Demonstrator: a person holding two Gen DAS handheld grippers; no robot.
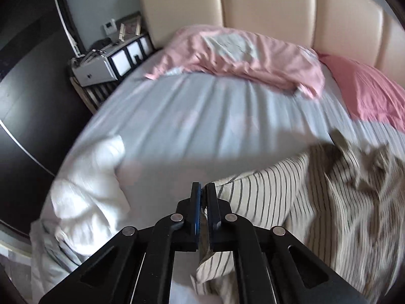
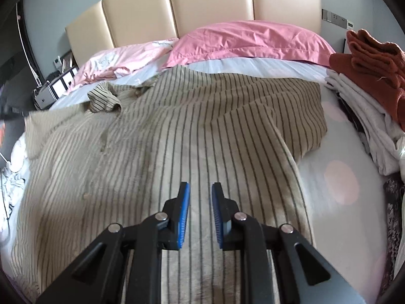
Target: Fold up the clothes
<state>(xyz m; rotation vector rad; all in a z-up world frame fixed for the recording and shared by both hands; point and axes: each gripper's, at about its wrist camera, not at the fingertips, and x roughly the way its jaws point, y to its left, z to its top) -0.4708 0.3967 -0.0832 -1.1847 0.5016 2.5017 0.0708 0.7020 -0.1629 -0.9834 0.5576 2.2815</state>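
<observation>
A beige shirt with dark stripes [image 2: 189,126] lies spread over the bed, its collar [image 2: 103,100] toward the far left. In the left wrist view the shirt [image 1: 329,202] is bunched at the right, and a fold of it rises into my left gripper [image 1: 203,187], which is shut on that cloth. The view is blurred. My right gripper [image 2: 200,187] hovers over the near middle of the shirt, its blue pads apart with only flat cloth showing beneath the gap.
The bed has a pale blue sheet [image 1: 189,116], a pink pillow [image 2: 248,40] and pale pink bedding [image 1: 240,53] against a cream headboard [image 2: 210,2]. A white garment [image 1: 88,177] lies at the left edge. Stacked white clothes [image 2: 367,106] under a rust garment [image 2: 372,53] sit right. A nightstand [image 1: 101,65] stands left.
</observation>
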